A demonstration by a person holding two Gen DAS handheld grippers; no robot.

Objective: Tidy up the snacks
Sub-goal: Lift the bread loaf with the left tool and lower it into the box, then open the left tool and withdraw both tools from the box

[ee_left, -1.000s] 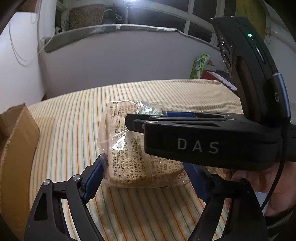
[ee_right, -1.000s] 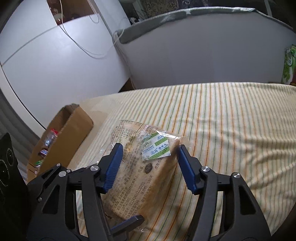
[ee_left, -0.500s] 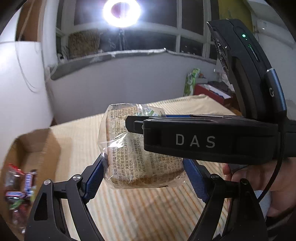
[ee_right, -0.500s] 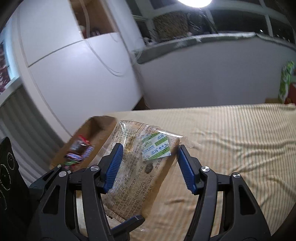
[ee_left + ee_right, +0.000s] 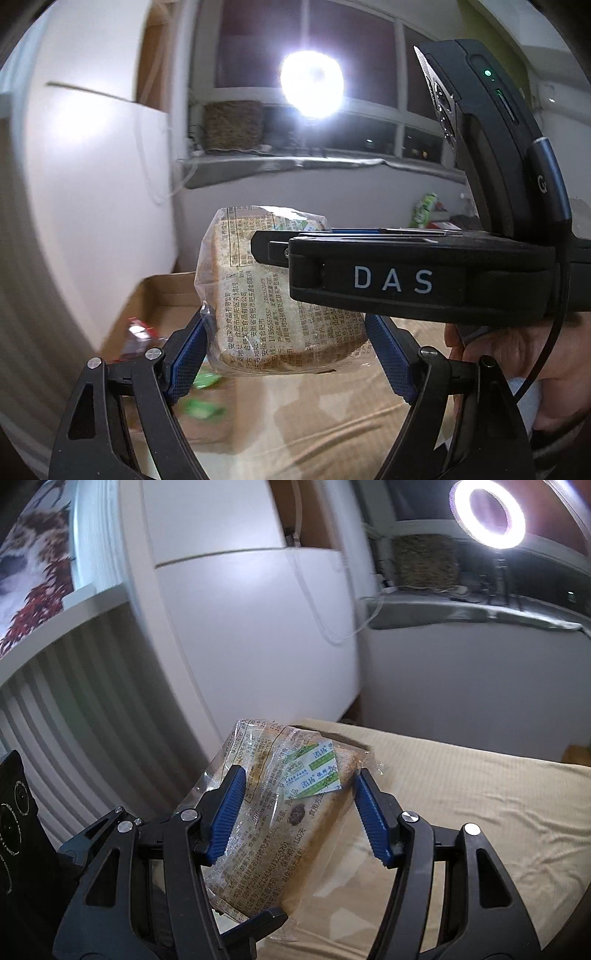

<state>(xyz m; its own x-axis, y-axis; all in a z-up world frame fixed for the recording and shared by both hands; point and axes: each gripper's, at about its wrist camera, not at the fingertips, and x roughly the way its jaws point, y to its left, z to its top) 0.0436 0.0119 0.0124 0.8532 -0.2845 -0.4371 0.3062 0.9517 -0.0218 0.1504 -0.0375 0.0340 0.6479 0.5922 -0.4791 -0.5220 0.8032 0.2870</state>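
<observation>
Bread slices in a clear printed plastic bag (image 5: pixel 280 302) hang mid-frame, pinched by both the left claw (image 5: pixel 291 343) and right claw (image 5: pixel 295 812); carry them level, lower into the brown cardboard box (image 5: pixel 162 291) at lower left.

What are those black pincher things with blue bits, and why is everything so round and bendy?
Those are two grabbing tools, and a person holds one in each hand. Each tool has a tiny camera looking out along its fingers, and that lens bends the picture. One picture comes from the left claw, the other from the right claw.

Both claws squeeze the same thing between their blue pads: a wrapped bread snack in a clear bag with printed writing. It hangs in the air, held from two sides. You can see the person's hand gripping the right tool.

Below it is a cardboard box with blurry snack packets inside, and a pale cloth covers the surface. The bright circle is a ring lamp.
</observation>
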